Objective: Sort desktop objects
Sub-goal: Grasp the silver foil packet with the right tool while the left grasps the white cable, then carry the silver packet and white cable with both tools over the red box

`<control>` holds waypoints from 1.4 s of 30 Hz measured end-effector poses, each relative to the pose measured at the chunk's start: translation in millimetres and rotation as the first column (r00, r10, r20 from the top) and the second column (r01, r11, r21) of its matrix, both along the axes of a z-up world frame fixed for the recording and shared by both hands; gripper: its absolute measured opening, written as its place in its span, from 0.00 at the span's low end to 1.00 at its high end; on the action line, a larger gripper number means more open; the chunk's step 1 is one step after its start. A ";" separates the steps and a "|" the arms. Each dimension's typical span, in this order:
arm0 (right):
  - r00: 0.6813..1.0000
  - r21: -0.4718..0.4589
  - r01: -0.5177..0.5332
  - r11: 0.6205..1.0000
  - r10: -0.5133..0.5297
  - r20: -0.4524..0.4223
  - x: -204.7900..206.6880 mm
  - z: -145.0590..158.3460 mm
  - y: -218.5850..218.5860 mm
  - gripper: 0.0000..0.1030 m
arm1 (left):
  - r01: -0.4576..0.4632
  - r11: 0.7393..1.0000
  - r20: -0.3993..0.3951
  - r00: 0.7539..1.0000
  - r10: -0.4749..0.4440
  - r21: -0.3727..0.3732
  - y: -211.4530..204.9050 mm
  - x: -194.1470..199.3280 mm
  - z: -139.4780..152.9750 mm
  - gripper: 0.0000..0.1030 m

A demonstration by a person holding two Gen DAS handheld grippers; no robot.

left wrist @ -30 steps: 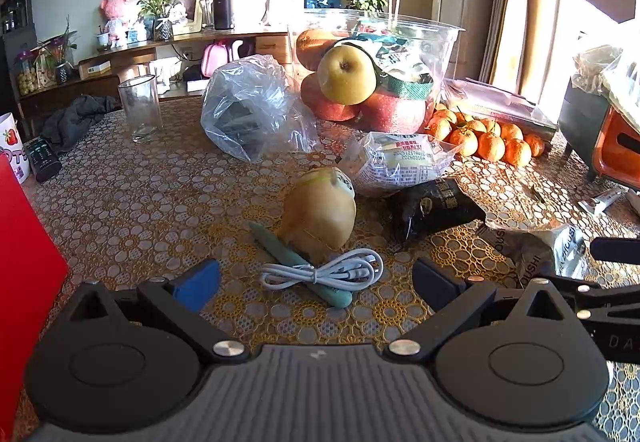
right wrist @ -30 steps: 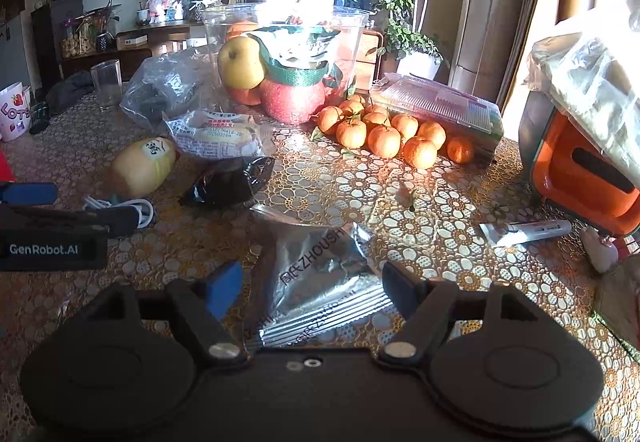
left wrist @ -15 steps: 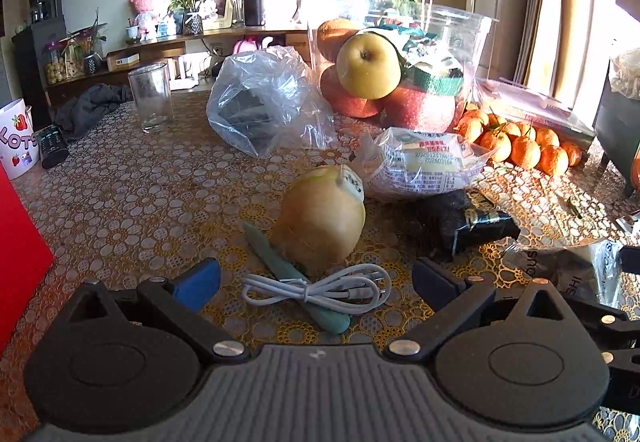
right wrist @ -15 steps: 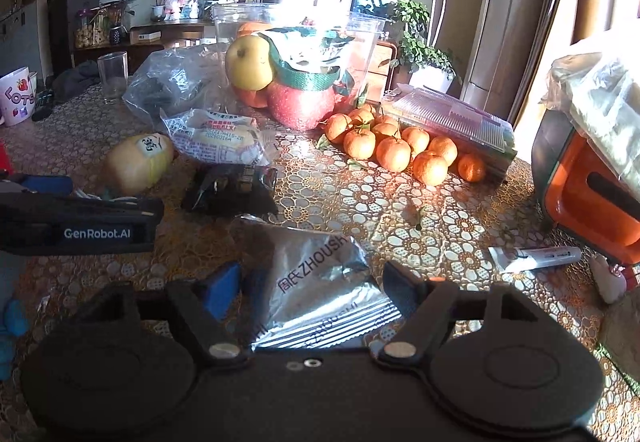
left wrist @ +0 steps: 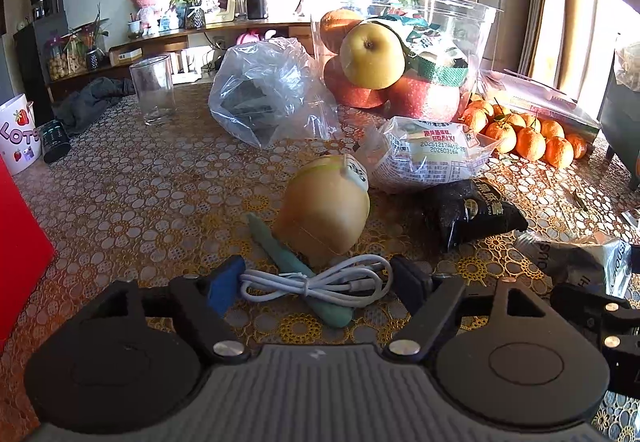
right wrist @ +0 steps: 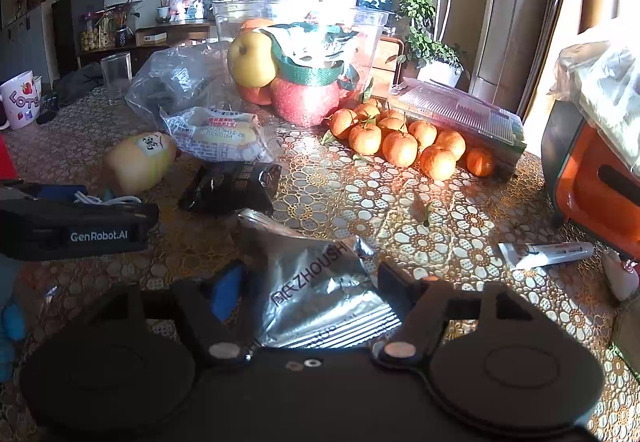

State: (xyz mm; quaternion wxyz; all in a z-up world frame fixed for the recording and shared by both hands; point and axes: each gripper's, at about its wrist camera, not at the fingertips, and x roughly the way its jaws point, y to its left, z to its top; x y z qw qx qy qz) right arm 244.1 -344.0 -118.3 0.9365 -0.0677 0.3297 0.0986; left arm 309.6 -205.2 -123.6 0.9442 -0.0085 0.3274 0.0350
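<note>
A coiled white cable [left wrist: 316,284] lies across a green pen [left wrist: 298,266] on the patterned tablecloth, just in front of a yellow pear with a sticker [left wrist: 326,210]. My left gripper [left wrist: 316,282] straddles the cable and its jaws are closing, with the pads at the coil's two ends and no visible squeeze. A crinkled silver foil packet [right wrist: 320,282] sits between the fingers of my right gripper [right wrist: 310,286]. Those jaws are closing too, and a small gap still shows beside the blue left pad [right wrist: 226,290]. The left gripper's body [right wrist: 72,226] shows at the left of the right wrist view.
Behind stand a black snack packet [left wrist: 472,214], a clear wrapped bread bag [left wrist: 428,158], a clear tub of apples [left wrist: 400,54], tangerines [right wrist: 400,146], a plastic bag [left wrist: 268,90] and a glass [left wrist: 153,90]. A white tube [right wrist: 548,252] and an orange appliance [right wrist: 592,178] lie right.
The left gripper came a little closer to the cable and its jaws narrowed around it. The right gripper's jaws narrowed around the foil packet.
</note>
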 end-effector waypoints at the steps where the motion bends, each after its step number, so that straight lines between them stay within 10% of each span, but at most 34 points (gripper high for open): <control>1: 1.000 -0.001 0.002 1.000 -0.002 -0.001 -0.2 0.4 0.0 0.65 | 0.001 1.000 0.000 1.000 -0.001 -0.003 0.4 -0.5 0.2 0.77; 42: 1.000 0.063 -0.001 0.998 0.000 0.018 -104.5 81.8 74.7 0.54 | 0.005 0.994 0.076 0.997 0.004 -0.109 117.2 -148.1 112.0 0.76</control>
